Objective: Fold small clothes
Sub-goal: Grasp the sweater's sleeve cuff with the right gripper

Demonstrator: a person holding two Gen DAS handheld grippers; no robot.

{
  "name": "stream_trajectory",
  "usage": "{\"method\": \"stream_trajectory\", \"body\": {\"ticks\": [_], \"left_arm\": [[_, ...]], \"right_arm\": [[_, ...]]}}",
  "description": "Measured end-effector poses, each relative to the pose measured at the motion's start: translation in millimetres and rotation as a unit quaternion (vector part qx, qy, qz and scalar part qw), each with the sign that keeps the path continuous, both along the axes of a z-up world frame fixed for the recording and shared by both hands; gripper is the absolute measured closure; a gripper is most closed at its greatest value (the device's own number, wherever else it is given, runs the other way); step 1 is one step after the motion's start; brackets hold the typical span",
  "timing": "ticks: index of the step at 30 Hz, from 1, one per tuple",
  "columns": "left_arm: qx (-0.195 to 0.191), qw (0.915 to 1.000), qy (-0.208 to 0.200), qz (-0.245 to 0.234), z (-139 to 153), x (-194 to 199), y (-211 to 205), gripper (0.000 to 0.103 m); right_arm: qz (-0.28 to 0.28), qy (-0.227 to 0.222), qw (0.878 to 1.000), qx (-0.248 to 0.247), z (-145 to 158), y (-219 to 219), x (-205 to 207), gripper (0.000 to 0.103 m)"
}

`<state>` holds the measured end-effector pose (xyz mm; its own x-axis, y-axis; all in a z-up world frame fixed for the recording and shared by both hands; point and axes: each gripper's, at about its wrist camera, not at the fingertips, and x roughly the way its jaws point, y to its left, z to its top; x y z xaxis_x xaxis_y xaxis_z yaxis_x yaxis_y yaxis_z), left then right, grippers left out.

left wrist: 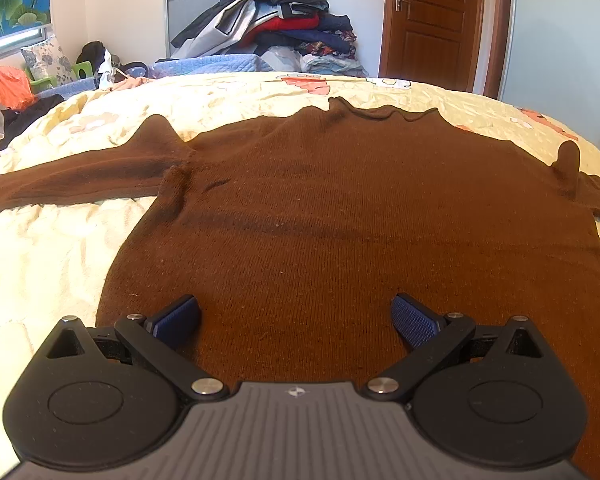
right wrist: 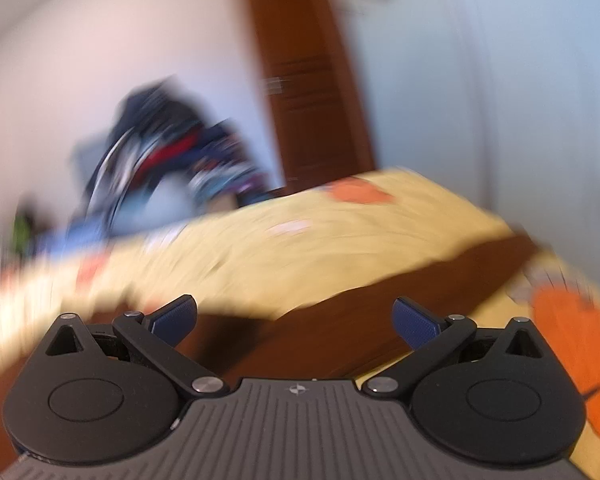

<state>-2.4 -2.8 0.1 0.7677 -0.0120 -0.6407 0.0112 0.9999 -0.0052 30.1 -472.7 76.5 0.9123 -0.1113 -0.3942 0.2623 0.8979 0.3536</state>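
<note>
One ribbed knit sweater (left wrist: 340,220) (brown) lies flat.

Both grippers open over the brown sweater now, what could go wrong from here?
1. The left sleeve is bunched at the armpit; folding now may lock in the crease.
2. The right wrist view is motion-blurred, so the right gripper could close on the yellow bedspread instead of the brown sweater.

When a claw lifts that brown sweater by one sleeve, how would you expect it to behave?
The sweater is probably floppy: its knit lies flat and creased on the bedspread, so the body should sag. The ribbed knit likely grips well. The long left sleeve would probably trail behind.
</note>
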Motion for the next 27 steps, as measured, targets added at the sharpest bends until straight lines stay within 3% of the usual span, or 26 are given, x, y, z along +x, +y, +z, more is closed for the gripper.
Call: {"method": "stream_trajectory", "body": {"ticks": [2, 4, 8, 9, 10, 13, 16, 19, 21, 25, 27], "left_arm": [[0.000, 1.0000, 0.000, 0.000, 0, 1, 0, 0.000], [-0.001, 1.0000, 0.000, 0.000, 0, 1, -1, 0.000], [-0.001, 1.0000, 0.000, 0.000, 0, 1, 0, 0.000], [-0.001, 1.0000, 0.000, 0.000, 0, 1, -1, 0.000], [-0.002, 1.0000, 0.000, 0.000, 0, 1, -1, 0.000], [-0.005, 1.0000, -0.001, 0.000, 0, 1, 0, 0.000], [-0.009, 1.0000, -0.003, 0.000, 0, 1, 1, 0.000], [-0.008, 1.0000, -0.003, 0.000, 0, 1, 2, 0.000], [-0.010, 0.9999, -0.003, 0.000, 0, 1, 2, 0.000], [-0.013, 0.9999, -0.004, 0.000, 0, 1, 3, 0.000], [-0.014, 0.9999, -0.004, 0.000, 0, 1, 3, 0.000]], "right_arm": [[-0.051, -0.007, 0.992, 0.119, -10, -66, 6, 0.000], [-0.085, 0.000, 0.976, 0.201, -29, -121, 19, 0.000], [-0.143, 0.006, 0.943, 0.301, -69, -196, 31, 0.000], [-0.154, 0.004, 0.935, 0.319, -78, -206, 32, 0.006], [-0.160, -0.011, 0.930, 0.331, -85, -214, 32, 0.005], [-0.150, -0.012, 0.928, 0.342, -95, -218, 41, 0.006], [-0.130, 0.015, 0.942, 0.310, -98, -217, 62, 0.016], [-0.124, 0.027, 0.948, 0.292, -105, -214, 73, 0.050], [-0.136, 0.034, 0.944, 0.298, -104, -226, 71, 0.094], [-0.161, 0.025, 0.938, 0.305, -109, -231, 59, 0.093], [-0.164, 0.018, 0.946, 0.280, -95, -219, 56, 0.092]]}}
